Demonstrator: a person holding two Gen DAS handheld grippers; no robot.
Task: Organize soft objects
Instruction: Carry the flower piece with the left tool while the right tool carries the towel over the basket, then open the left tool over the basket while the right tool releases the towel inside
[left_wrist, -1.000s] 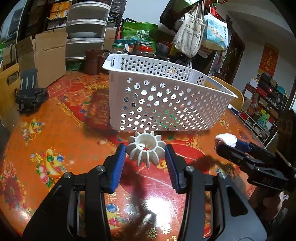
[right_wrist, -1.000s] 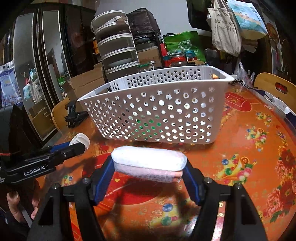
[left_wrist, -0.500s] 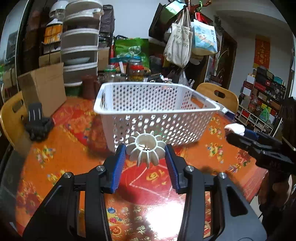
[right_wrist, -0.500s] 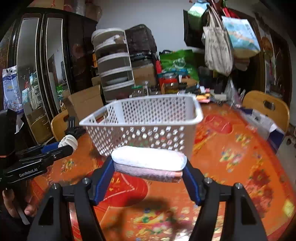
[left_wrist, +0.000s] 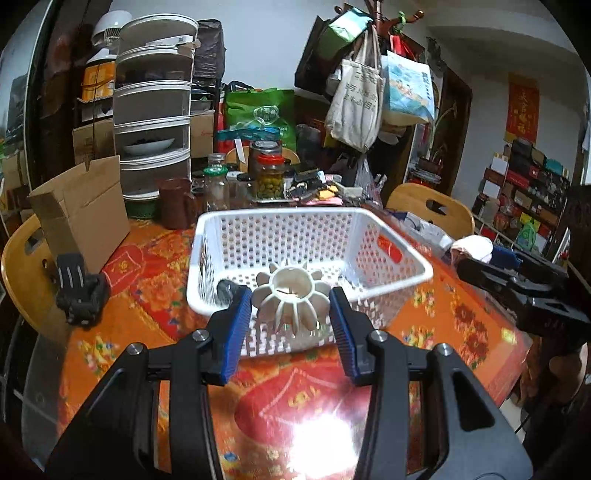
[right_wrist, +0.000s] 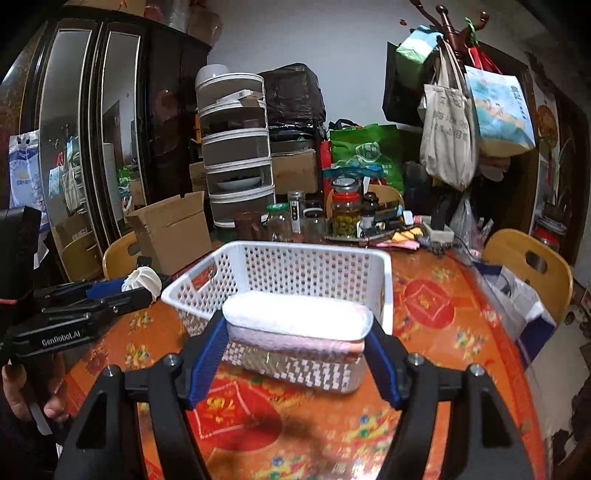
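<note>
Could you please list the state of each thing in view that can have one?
Left tool: shut on the white ribbed flower-shaped toy, held above the table.
Right tool: shut on the rolled white and pink towel, held level.
White perforated basket: upright on the table, nothing visible inside.
Cardboard box: flaps open.
Pickle jar: red lid on.

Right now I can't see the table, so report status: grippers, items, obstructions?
Left gripper shut on white ribbed toy. Right gripper shut on rolled towel. Both above table, facing white basket. Basket looks empty, nothing blocking.
</note>
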